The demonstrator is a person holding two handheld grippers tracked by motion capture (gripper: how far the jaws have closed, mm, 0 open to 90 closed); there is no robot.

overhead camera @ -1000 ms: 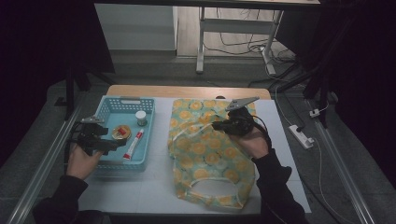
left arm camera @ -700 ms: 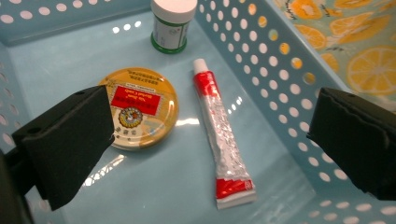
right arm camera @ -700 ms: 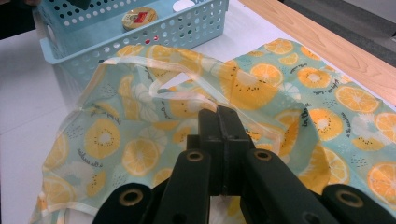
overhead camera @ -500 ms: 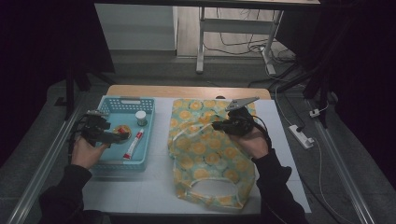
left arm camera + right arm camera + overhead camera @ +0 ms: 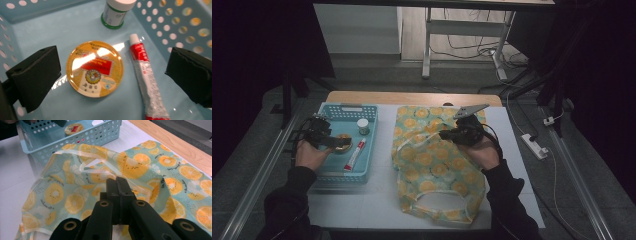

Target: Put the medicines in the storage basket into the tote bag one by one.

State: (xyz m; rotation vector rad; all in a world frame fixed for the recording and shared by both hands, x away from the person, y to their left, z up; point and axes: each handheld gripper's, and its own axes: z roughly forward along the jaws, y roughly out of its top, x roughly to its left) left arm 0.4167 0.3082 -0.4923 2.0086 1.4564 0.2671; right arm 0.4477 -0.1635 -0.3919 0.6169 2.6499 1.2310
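Hovering with jaws apart over the round yellow tin (image 5: pixel 95 68), the left gripper (image 5: pixel 332 141); at three o'clock, the right gripper (image 5: pixel 447 134) pinches the orange-print bag (image 5: pixel 432 165).

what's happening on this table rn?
A person works two grippers. The right gripper is shut on the orange-print bag, pinching its fabric. The left gripper hangs open over the blue basket, jaws either side of the round yellow tin, with the red tube and small bottle alongside.
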